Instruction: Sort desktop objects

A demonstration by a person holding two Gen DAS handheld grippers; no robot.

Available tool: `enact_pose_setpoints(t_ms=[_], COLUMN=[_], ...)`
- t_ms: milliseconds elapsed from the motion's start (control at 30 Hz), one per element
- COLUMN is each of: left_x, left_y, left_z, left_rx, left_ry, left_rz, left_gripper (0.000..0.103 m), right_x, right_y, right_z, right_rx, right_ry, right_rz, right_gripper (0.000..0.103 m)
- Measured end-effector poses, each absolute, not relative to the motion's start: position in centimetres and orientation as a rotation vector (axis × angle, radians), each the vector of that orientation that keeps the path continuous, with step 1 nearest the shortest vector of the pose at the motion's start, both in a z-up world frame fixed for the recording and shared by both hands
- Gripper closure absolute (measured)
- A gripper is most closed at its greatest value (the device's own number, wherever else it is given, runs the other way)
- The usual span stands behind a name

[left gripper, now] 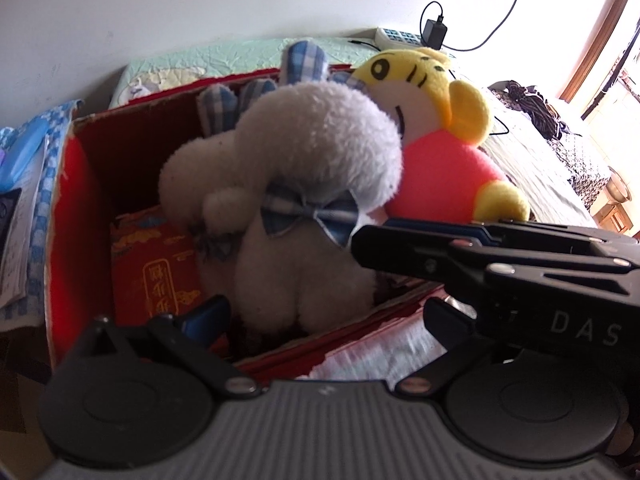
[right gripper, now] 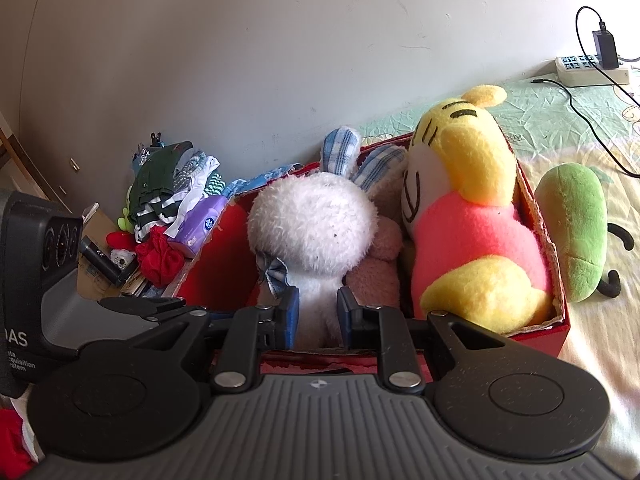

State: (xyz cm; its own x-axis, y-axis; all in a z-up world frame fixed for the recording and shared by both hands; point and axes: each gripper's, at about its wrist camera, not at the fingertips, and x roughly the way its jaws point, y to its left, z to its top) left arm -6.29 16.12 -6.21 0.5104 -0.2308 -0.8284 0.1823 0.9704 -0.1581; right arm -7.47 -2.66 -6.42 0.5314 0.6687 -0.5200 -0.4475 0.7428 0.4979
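A red box (right gripper: 558,322) sits on a bed with a pale green quilt (right gripper: 560,112), near the white wall (right gripper: 240,60). In it, the right tool (right gripper: 318,312) clamps a white plush rabbit (right gripper: 316,220); the left tool (left gripper: 288,276) stands apart.

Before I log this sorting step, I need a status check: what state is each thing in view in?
red box: open, holding toys
white rabbit plush: upright in the box, body gripped
yellow plush: leaning back in the box
green plush: lying outside, beside the box
right gripper: closed on the rabbit
left gripper: open, around the rabbit
charger: plugged into the power strip
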Motion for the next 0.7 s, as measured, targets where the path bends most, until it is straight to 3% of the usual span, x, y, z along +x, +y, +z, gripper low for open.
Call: enact_pose_setpoints(t_ms=[700], left_x=[-6.2], left_y=[14.3], left_z=[-5.3], left_rx=[0.013], left_ry=[1.012], left_rz=[-0.216], left_gripper=[0.0], right_x=[-7.4], right_y=[-4.0], right_z=[-6.1], right_rx=[0.358], right_ry=[0.758], right_rz=[0.747], right_gripper=[0.082])
